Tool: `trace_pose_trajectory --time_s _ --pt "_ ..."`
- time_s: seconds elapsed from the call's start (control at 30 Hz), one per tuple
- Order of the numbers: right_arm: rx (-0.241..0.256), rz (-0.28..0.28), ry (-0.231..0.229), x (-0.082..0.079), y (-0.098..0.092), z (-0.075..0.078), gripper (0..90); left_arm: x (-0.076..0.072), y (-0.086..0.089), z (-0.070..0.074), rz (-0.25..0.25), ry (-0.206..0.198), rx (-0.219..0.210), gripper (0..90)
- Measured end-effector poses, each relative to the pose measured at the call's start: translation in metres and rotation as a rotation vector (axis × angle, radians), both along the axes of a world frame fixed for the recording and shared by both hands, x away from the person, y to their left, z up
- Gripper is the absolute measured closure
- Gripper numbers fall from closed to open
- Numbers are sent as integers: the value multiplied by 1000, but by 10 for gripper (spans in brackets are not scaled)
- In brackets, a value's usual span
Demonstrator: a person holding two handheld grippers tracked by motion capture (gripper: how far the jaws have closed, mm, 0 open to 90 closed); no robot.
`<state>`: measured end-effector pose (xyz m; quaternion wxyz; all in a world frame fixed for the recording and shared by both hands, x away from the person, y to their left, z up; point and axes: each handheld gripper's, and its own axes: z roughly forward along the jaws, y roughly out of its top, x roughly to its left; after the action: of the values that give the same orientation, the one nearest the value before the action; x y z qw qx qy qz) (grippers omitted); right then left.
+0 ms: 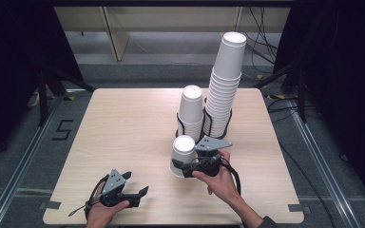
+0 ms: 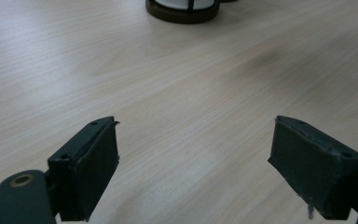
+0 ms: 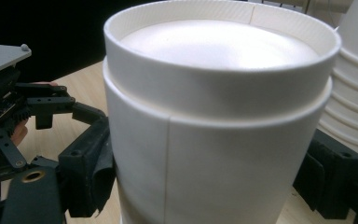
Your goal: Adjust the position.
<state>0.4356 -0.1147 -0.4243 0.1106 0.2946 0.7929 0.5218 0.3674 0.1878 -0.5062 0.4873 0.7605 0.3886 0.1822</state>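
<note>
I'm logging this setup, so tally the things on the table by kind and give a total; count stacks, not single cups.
Stacks of white paper cups in black wire holders: 2, tall and short
Loose upside-down white paper cups: 1, between the right tool's jaws
Hand-held black two-jaw tools: 2, the left tool open
Total: 5

High view looks forward and down on the whole table [image 1: 123, 133] from the person's side. Left gripper view sits low over the tabletop, a stand base [image 2: 182, 9] at top of frame. Right gripper view is very close on a cup [image 3: 214, 121], also centre of the high view.
</note>
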Motion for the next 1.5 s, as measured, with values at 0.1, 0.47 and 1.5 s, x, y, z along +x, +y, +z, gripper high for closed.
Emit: trace_pose_trajectory --time_s 0.1,0.47,1.5 --pt "12 9 18 -1 3 -1 182 -1 -5 3 -15 -34 -43 146" --pt "38 70 17 -5 18 -5 182 -3 -31 7 -116 -157 -122 145" --pt "87 195 37 -18 52 -15 185 2 -53 4 -167 -174 -165 19"
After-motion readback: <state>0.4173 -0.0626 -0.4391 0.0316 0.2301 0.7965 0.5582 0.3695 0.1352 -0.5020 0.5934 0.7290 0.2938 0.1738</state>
